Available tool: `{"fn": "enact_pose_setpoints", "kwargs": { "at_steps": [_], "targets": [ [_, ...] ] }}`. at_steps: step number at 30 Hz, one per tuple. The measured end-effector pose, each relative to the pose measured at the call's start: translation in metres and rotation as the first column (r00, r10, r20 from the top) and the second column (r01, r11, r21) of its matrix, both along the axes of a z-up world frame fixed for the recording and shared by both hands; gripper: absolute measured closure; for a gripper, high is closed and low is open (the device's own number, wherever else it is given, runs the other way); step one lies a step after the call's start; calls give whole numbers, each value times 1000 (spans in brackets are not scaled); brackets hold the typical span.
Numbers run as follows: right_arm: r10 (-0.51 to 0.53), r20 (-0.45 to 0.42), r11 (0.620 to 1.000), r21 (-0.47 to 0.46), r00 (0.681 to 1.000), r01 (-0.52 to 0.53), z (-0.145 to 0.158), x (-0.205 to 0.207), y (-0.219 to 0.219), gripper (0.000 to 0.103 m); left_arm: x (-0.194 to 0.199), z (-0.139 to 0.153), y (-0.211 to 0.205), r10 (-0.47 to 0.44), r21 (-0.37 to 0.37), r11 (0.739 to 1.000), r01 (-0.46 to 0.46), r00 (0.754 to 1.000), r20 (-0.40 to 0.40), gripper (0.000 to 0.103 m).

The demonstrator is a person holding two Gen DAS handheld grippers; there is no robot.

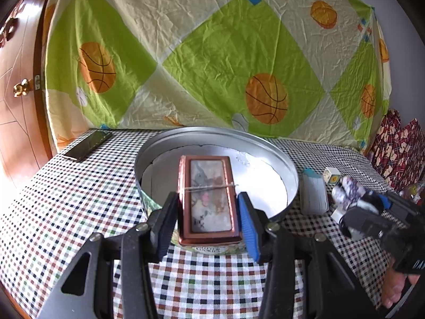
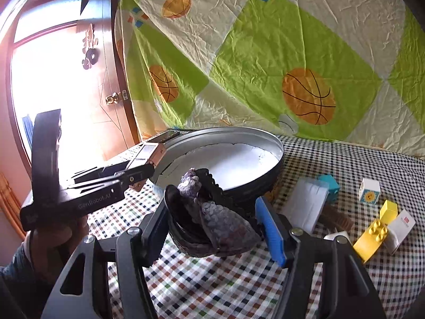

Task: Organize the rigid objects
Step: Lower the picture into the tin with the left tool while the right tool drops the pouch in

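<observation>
While the left tool point(image 1: 208, 210) clamps a flat copper-rimmed tin point(image 1: 208, 196), the right tool point(image 2: 212, 220) clamps a sequined hair clip point(image 2: 212, 218)

Crumpled green-and-cream basketball-print sheet point(image 1: 212, 53) hung as backdrop. Checked cloth over worktop point(image 1: 66, 212). Reddish wooden door point(image 2: 111, 79) with brass knob point(image 2: 113, 99) at left. Bright, overexposed window point(image 2: 53, 79) beside door. Floral red fabric point(image 1: 395, 148) at right.
</observation>
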State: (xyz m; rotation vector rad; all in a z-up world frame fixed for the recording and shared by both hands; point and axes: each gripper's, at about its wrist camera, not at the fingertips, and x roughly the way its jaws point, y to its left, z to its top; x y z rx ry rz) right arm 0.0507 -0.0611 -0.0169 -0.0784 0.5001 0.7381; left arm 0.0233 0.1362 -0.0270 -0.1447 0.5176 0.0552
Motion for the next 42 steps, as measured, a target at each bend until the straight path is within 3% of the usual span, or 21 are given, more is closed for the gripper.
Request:
{"fn": "enact_pose_setpoints", "kwargs": {
  "at_steps": [4,10,23,34,42],
  "targets": [
    [9,20,1000,-26,1000,-8,18,18,8,38,19,6,7,-26,-9,1000,25,999,-46,58],
    [-3,48,995,-97,999,7,24,58,34,38,56,8,15,-27,40,999,32,994,-108,58],
    [-53,-51,985,-165,997,44,-14,150,75,38,125,-5,46,30,110,994,-4,970,-240,58],
    [-54,-62,972,-233,997,38,-28,174,92,38,152,-15,47,28,155,988,21,951,-307,58],
    [-65,-68,975,-217,996,49,-30,181,92,34,155,-12,44,91,254,967,-16,954,-287,53]
  ]
}}
